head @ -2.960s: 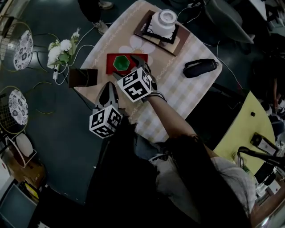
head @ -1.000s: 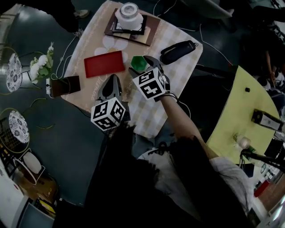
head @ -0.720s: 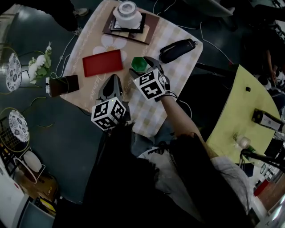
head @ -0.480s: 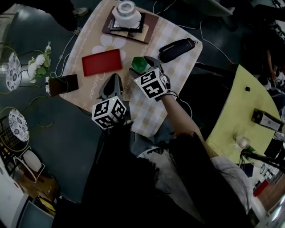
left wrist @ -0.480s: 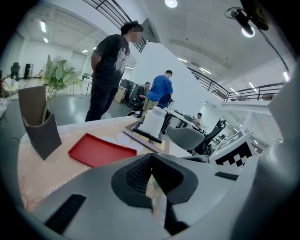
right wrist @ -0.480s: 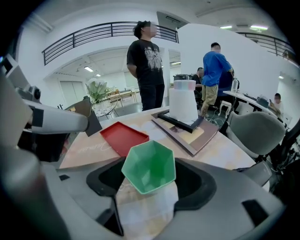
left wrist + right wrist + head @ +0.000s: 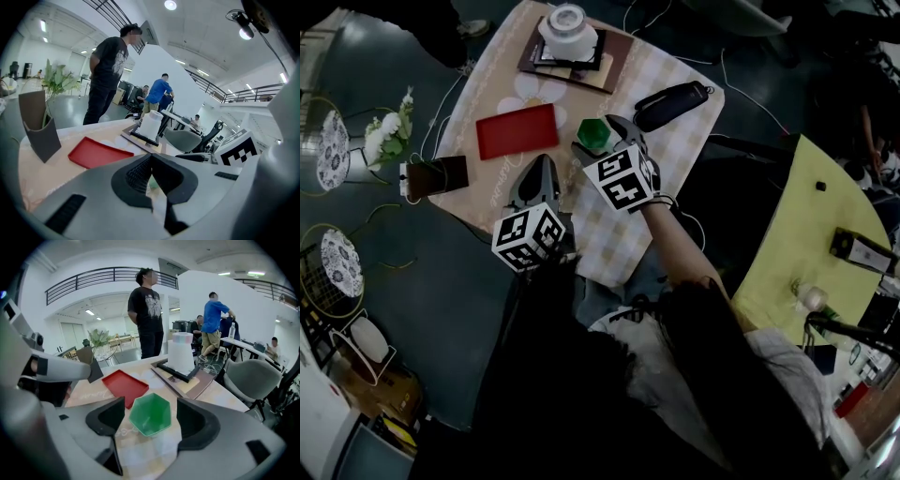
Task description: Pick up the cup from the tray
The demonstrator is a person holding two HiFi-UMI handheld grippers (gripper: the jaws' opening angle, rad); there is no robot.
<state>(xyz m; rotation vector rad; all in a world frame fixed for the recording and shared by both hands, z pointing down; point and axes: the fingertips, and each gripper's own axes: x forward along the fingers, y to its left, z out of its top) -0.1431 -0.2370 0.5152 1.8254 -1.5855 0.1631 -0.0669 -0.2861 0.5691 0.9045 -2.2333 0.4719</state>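
The green hexagonal cup (image 7: 593, 134) (image 7: 150, 414) stands upright on the checked tablecloth, just right of the empty red tray (image 7: 517, 131) (image 7: 125, 386). My right gripper (image 7: 602, 139) (image 7: 150, 404) straddles the cup. Its jaws have just been opening, and a gap shows on both sides between the pads and the cup, so it is open. My left gripper (image 7: 541, 161) (image 7: 151, 156) hovers near the table's front edge, below the tray, with its jaws shut and nothing between them.
A white cylinder on a dark board (image 7: 570, 28) sits at the table's far end, and a black case (image 7: 673, 105) lies right of the cup. A dark holder (image 7: 436, 175) stands at the left edge, with flowers (image 7: 389, 131) beside it. People stand beyond the table.
Three seconds ago the cup stood on the red tray between my right jaws; now it stands on the cloth right of the tray. Over the last second both grippers barely moved.
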